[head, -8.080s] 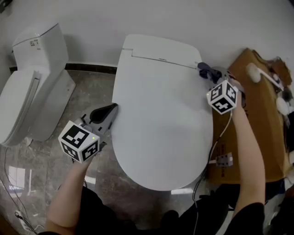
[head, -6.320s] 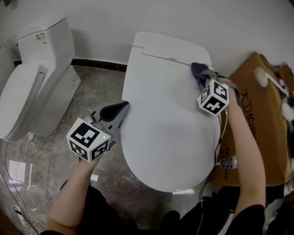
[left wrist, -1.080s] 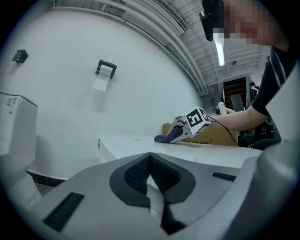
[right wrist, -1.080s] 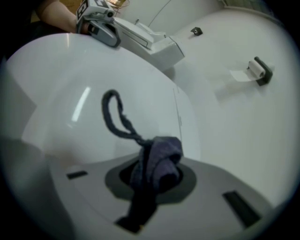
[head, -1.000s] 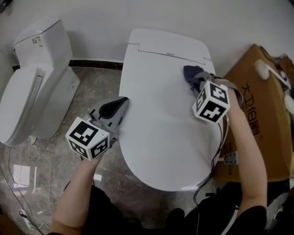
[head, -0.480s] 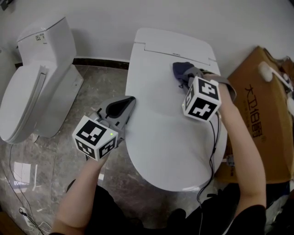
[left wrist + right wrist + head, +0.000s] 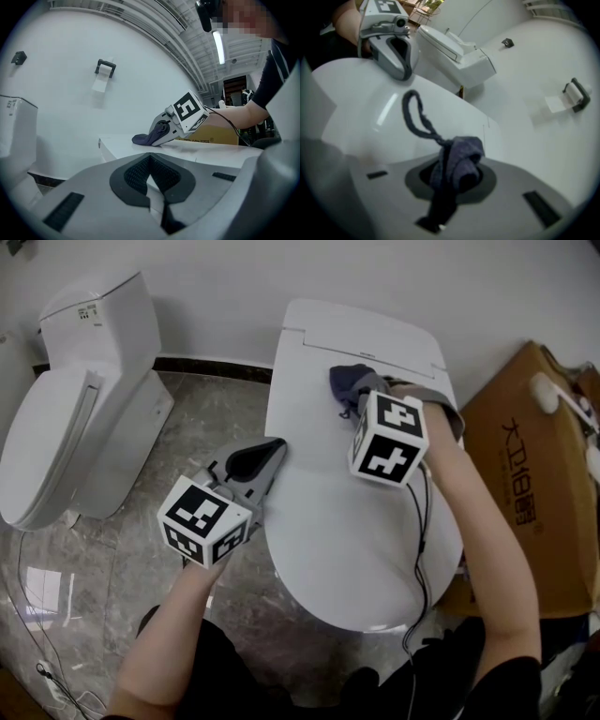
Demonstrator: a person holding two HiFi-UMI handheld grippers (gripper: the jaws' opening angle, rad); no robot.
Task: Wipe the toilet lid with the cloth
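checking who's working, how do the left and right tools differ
The right tool is shut on the dark blue cloth; the left tool is shut on nothing. The right tool is over the white toilet lid near its hinge end; the left tool is at the lid's left edge. Both are shut.

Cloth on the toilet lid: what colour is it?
Dark bluish grey; the cloth shows best in the right gripper view.

second white toilet [image 7: 66,418] at 9 o'clock, lid down | printed cardboard box [image 7: 530,484] at 3 o'clock | grey marbled floor [image 7: 187,423] between | thin cable [image 7: 26,638] at 8 o'clock | wall paper holder [image 7: 104,70]
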